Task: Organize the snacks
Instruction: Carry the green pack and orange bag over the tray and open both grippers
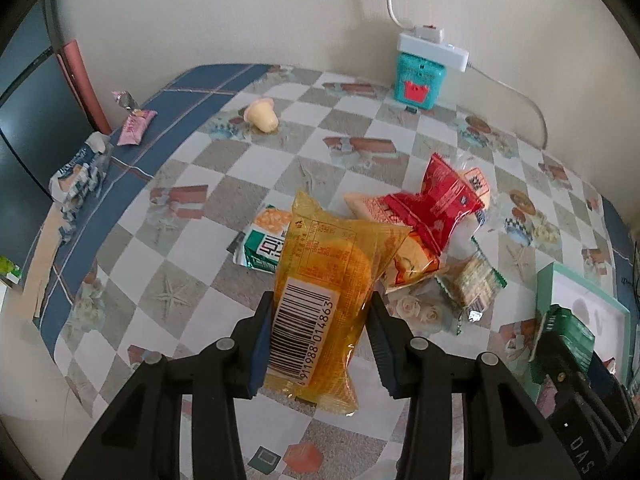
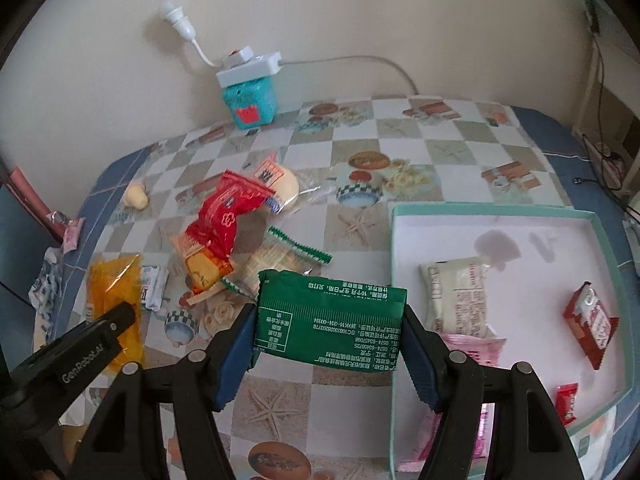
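Holding a see-through yellow snack pack (image 1: 320, 300) in my left tongs (image 1: 318, 344), I read 91988 014863 under its barcode. My right tongs (image 2: 330, 344) are clamped on a flat green pack (image 2: 332, 320) with white print, up over the table (image 2: 440, 152) by the near left edge of the mint box (image 2: 600, 216). In the box lie a cream pack (image 2: 460, 296), pink packs (image 2: 476, 350) and small red packs (image 2: 592, 324). The other tongs read GenRobot.AI.

A home – patterned tablecloth (image 2: 452, 148), power strip (image 2: 250, 66) plugged at the wall
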